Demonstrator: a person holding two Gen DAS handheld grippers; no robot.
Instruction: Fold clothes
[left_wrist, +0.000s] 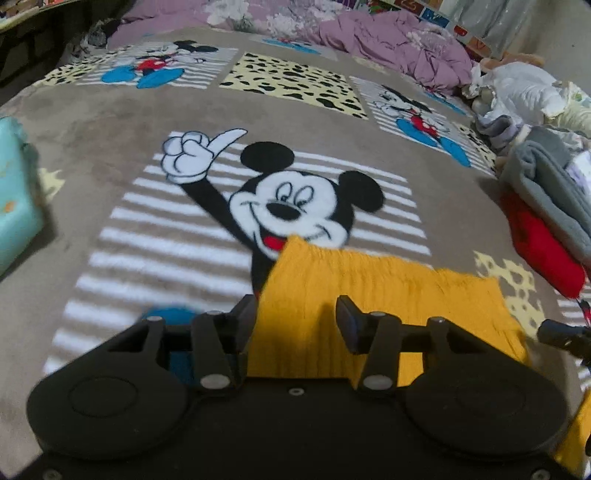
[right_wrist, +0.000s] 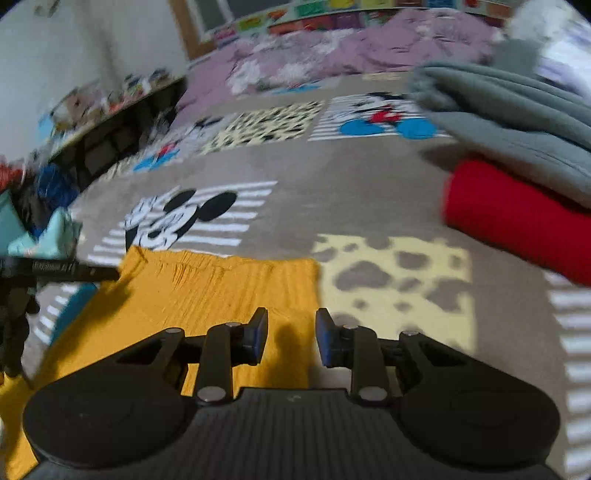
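Observation:
A yellow knitted garment (left_wrist: 369, 295) lies flat on the Mickey Mouse blanket (left_wrist: 184, 221), folded into a rough rectangle. My left gripper (left_wrist: 295, 321) is open, its fingers apart over the garment's near left part, holding nothing. In the right wrist view the same yellow garment (right_wrist: 207, 291) lies at lower left. My right gripper (right_wrist: 291, 336) is open over the garment's right edge, empty. The left gripper's tip (right_wrist: 74, 273) shows at the left edge of the right wrist view.
A stack of folded clothes, grey (left_wrist: 546, 184) on red (left_wrist: 543, 243), sits at the right, also in the right wrist view (right_wrist: 517, 221). A light blue item (left_wrist: 14, 199) lies at the left. Purple bedding (left_wrist: 388, 37) and white items (left_wrist: 517, 88) lie behind.

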